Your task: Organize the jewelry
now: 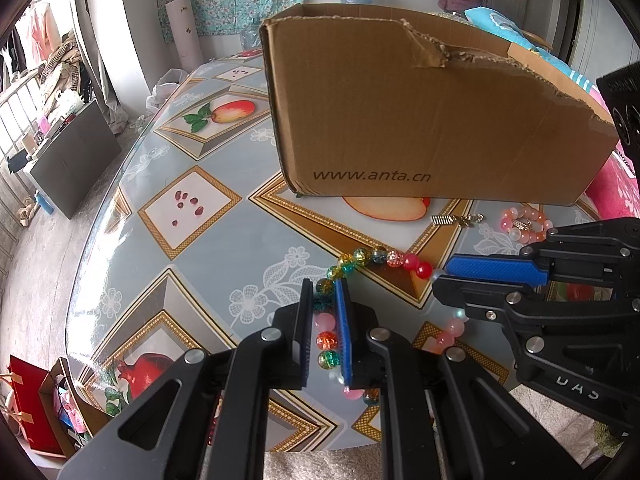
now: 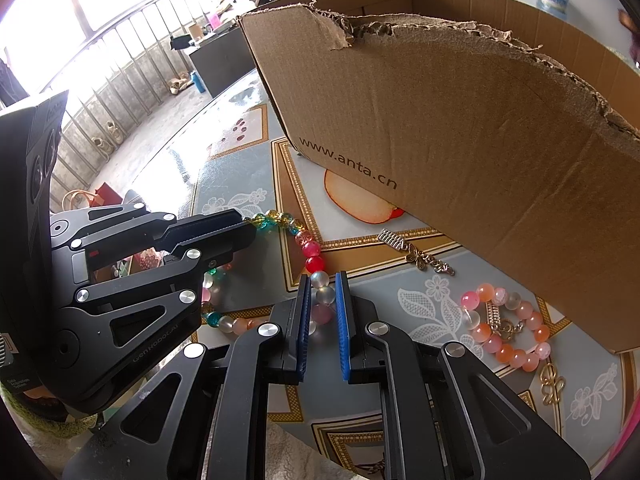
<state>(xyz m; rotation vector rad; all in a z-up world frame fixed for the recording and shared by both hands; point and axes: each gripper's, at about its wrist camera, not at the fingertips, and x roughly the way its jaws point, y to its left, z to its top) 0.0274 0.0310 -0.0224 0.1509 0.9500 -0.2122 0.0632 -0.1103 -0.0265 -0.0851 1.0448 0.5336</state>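
Observation:
A long necklace of coloured glass beads (image 1: 362,258) lies in a loop on the table in front of a torn cardboard box (image 1: 420,112). My left gripper (image 1: 325,286) has its jaws closed on the necklace's left side. My right gripper (image 2: 323,280) has its jaws closed on the pale beads of the right side (image 2: 322,292); it also shows in the left wrist view (image 1: 442,280). A pink and orange bead bracelet (image 2: 506,328) lies to the right, by the box (image 2: 460,120). A metal butterfly clip (image 2: 418,254) lies near the box's base.
The round table (image 1: 192,208) has a glossy fruit-patterned cover. A small gold charm (image 2: 552,388) lies near the table's front right. The table edge drops off on the left to a floor with bags (image 1: 32,400) and a dark cabinet (image 1: 68,164).

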